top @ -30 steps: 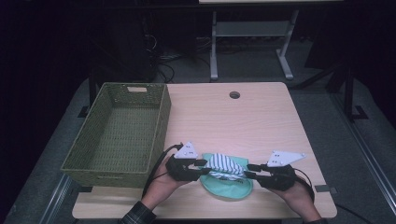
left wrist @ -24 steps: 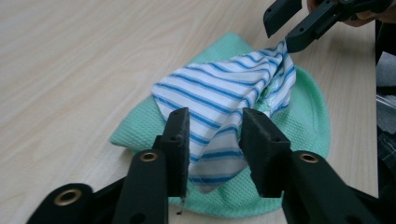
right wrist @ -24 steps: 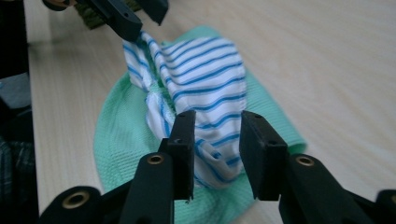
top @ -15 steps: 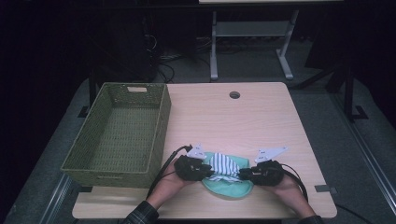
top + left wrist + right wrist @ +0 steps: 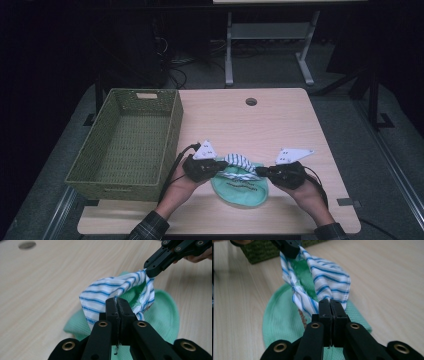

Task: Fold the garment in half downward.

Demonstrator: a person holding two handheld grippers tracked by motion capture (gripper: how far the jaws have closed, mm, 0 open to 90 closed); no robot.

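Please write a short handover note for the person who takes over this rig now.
Left gripper: shut on one end of the striped cloth, having just closed.
Right gripper: shut on the other end, also just closed.
The cloth is lifted at both ends above the green cloth, which lies flat on the table.
The basket holds nothing.
Done: both grips.
Left: probably moving the striped cloth.

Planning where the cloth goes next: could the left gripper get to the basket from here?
Probably yes. The basket stands open-topped just beside the left gripper, bare table between, but the striped cloth is also clamped by the right gripper.
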